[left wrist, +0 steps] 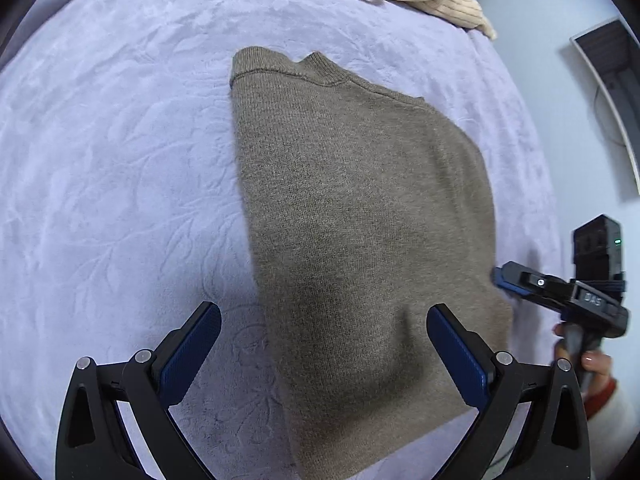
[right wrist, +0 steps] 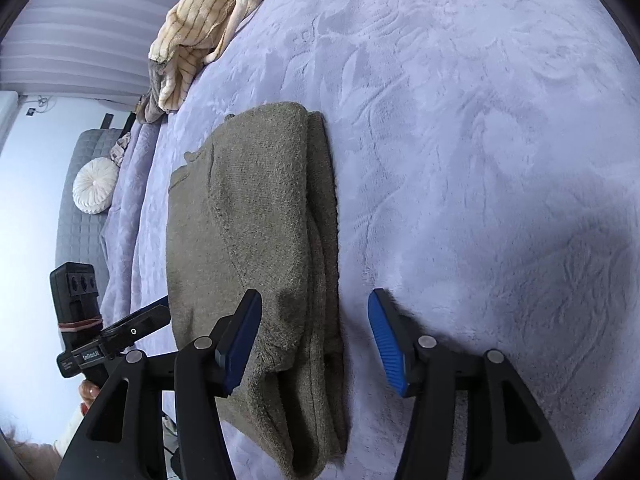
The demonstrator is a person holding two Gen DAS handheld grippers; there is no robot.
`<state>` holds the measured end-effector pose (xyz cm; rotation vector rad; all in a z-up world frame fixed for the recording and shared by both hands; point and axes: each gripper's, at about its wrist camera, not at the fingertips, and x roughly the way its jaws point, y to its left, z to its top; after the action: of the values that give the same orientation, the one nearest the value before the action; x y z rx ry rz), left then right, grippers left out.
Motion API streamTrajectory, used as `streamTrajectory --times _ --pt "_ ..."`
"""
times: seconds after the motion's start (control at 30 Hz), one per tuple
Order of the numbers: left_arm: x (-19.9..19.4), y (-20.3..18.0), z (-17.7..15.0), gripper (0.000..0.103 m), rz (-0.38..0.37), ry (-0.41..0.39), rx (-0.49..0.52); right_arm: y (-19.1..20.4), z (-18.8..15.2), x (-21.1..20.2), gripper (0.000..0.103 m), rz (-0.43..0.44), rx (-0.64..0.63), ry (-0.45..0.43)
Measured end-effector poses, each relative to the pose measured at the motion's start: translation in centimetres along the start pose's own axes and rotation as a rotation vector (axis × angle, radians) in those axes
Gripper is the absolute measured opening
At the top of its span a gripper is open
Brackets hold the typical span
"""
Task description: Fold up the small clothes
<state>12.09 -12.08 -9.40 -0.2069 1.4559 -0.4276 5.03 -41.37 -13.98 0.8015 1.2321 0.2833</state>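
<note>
Place: my bedroom at home
Signs: lavender plush bedspread (right wrist: pixel 460 120), round white cushion (right wrist: pixel 93 192) (on grey quilting), cream clothes (right wrist: pixel 200 28) heaped

Little legible. At the right edge of the left wrist view, pale letters, seemingly "DAS", on a small plate on the black body of the right gripper (left wrist: pixel 498 276); blurred, reading unsure. At the lower left of the right wrist view, a white label on the black body of the left gripper (right wrist: pixel 162 310), apparently beginning "Gen" and ending "AI", middle letters too small to tell. No other text, number or sign readable.
</note>
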Motion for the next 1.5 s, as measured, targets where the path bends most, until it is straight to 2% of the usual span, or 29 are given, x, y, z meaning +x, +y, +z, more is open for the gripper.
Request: streamTrajectory --times 0.17,0.23,0.43,0.6,0.63,0.67,0.73,0.8,0.87,1.03,1.27,1.37,1.5 --pt "1.8 1.6 0.5 0.103 -0.142 0.064 -0.048 -0.9 0.6 0.8 0.062 0.067 0.011 0.033" --pt "2.6 1.3 0.8 0.103 -0.164 0.081 -0.059 -1.0 0.9 1.2 0.062 0.085 0.004 0.05" --pt "4.2 -0.6 1.2 0.103 -0.16 0.091 -0.022 -0.6 1.8 3.3 0.062 0.121 -0.042 0.107" --pt "5.0 -1.5 1.2 0.102 -0.11 0.084 0.004 0.4 2.1 5.4 0.063 0.17 -0.053 0.137" --pt "4.8 -1.5 1.1 0.099 -0.11 0.076 -0.002 0.6 2.0 5.9 0.055 0.169 -0.047 0.145" --pt "4.5 -1.4 1.0 0.093 -0.098 0.062 -0.009 0.8 2.0 6.3 0.049 0.164 -0.04 0.152" --pt "3.8 -1.1 0.7 0.086 -0.106 0.045 -0.018 1.1 1.6 6.3 0.039 0.172 -0.016 0.14" --pt "3.1 -0.8 0.6 0.08 -0.131 0.031 -0.019 1.2 1.2 5.6 0.036 0.2 0.005 0.113" --pt "2.3 -0.9 0.5 0.073 -0.158 0.02 -0.013 1.3 0.9 4.8 0.035 0.264 0.036 0.096" --pt "-0.3 -1.5 0.4 0.073 -0.254 -0.017 0.015 3.3 0.2 4.0 0.035 0.341 0.053 0.086" --pt "-4.1 -1.0 -0.9 0.073 -0.276 -0.046 0.049 6.9 -2.1 3.2 0.035 0.388 0.046 0.082" --pt "-5.6 -0.7 -2.1 0.073 -0.262 -0.053 0.053 9.1 -3.6 3.4 0.035 0.388 0.03 0.084" --pt "-8.9 1.3 -5.2 0.073 -0.197 -0.08 0.096 12.6 -6.1 4.6 0.035 0.378 -0.024 0.091"
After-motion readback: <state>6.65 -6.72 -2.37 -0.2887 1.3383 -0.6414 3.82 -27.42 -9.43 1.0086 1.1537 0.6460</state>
